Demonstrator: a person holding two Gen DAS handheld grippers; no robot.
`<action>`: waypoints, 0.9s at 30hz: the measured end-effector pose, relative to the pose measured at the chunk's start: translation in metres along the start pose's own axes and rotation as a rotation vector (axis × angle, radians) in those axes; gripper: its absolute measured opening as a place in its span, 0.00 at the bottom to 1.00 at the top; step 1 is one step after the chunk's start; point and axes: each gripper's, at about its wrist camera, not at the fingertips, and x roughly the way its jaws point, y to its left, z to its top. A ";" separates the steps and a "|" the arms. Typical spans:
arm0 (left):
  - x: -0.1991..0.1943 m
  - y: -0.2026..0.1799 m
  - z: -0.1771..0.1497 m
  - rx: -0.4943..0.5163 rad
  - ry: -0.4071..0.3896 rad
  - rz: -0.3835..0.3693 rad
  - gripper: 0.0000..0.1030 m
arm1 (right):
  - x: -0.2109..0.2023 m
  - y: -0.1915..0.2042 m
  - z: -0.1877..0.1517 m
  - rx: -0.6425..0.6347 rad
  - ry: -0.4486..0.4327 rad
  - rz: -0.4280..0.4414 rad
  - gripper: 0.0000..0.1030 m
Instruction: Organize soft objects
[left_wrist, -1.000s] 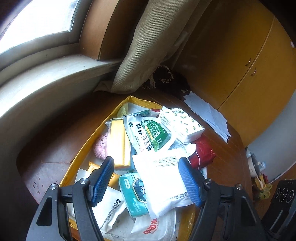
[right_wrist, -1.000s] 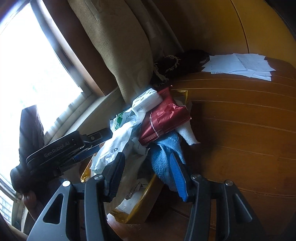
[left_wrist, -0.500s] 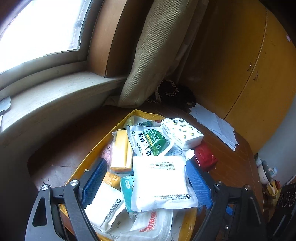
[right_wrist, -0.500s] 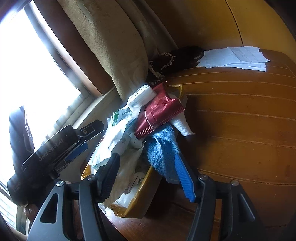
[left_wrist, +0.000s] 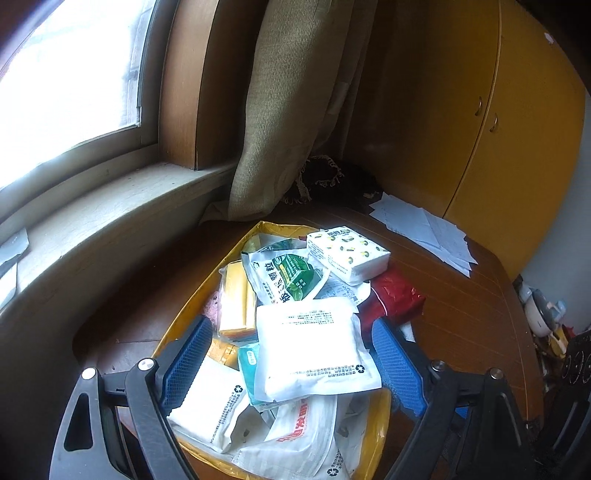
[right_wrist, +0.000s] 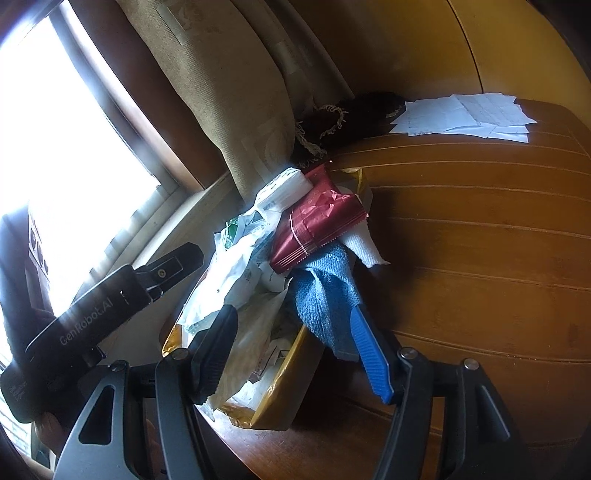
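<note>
**Both grippers spread wider over the heaped yellow tray**

Since a second ago both sets of jaws have widened and the left gripper (left_wrist: 291, 354) has drawn back and up, so more of the sill shows; the white packet (left_wrist: 314, 350) that stood between its blue pads then now lies flat on the heap, released, with the pads clear on either side. The right gripper (right_wrist: 291, 350) has held its place, jaws apart and gripping nothing; the blue towel (right_wrist: 325, 295) hangs over the tray's near edge, just against the blue finger, though whether it touches is hard to tell.

The soft things sit piled in the yellow tray (left_wrist: 192, 299) on the wooden table (right_wrist: 480, 258): a green-printed sachet (left_wrist: 291, 277), a patterned tissue pack (left_wrist: 347, 251), a yellow block (left_wrist: 236, 295), a red foil pack (right_wrist: 317, 221) overhanging the right rim. The table lies open to the right as far as loose papers (right_wrist: 465, 118); to the left the tray stands near the window sill (left_wrist: 110, 221), a curtain (left_wrist: 280, 110) behind it.

A pink fuzzy item and a teal packet are mostly buried; the tray's near edge is cut off by the gripper frames.
</note>
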 end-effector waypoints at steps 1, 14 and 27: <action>-0.001 -0.001 -0.001 0.005 -0.003 0.007 0.90 | -0.001 0.000 0.000 -0.003 -0.001 0.000 0.61; -0.005 -0.006 -0.003 0.027 -0.001 0.036 0.91 | -0.003 0.004 -0.004 -0.007 0.001 -0.017 0.62; -0.007 -0.013 -0.005 0.068 0.005 0.040 0.91 | -0.006 0.005 -0.008 0.001 0.008 -0.019 0.62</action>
